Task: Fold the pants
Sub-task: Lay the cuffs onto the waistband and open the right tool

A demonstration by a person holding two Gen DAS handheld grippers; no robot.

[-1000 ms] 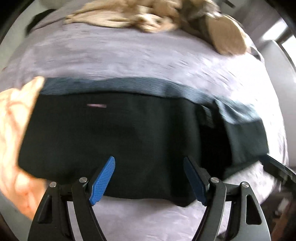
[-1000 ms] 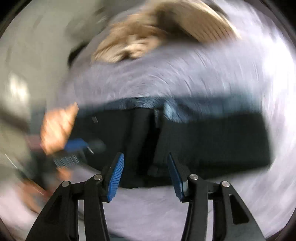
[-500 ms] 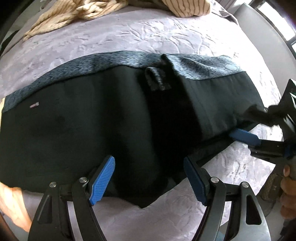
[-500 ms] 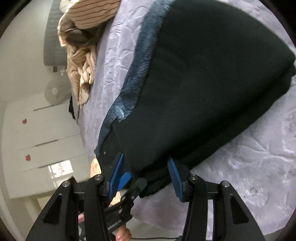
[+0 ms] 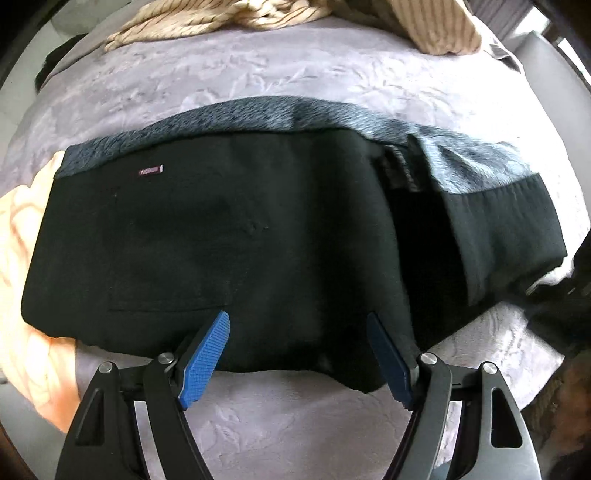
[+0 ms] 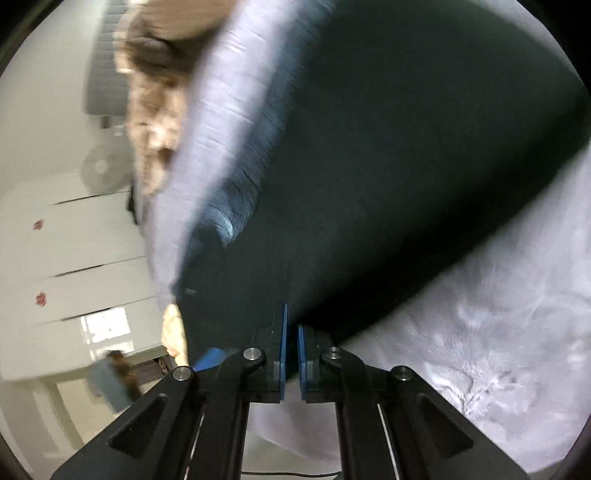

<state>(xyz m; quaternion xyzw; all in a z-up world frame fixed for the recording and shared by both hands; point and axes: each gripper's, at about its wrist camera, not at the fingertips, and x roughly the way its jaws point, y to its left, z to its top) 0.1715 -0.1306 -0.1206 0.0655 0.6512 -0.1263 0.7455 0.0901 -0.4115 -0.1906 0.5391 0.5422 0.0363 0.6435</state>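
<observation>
Black pants (image 5: 258, 240) with a grey fleecy lining strip (image 5: 277, 110) along the far edge lie folded across the lavender bed cover (image 5: 295, 424). My left gripper (image 5: 297, 354) hangs open over the pants' near edge, pointing straight down, with its blue pads either side of the fabric and not pressing on it. In the right wrist view the pants (image 6: 406, 166) fill the upper right. My right gripper (image 6: 291, 350) is shut, and the black hem at the pants' end runs down between its pads. Motion blurs that view.
A heap of beige striped clothes (image 5: 258, 18) lies at the back of the bed. A peach cloth (image 5: 26, 277) lies by the pants' left end. Beyond the bed's edge stand white cupboard doors (image 6: 55, 258) and a fan (image 6: 99, 166).
My right gripper dropped to the pants' end, rolled, and its jaws went from open around the hem to shut on it. The left gripper shifted slightly over the near edge, still open.
</observation>
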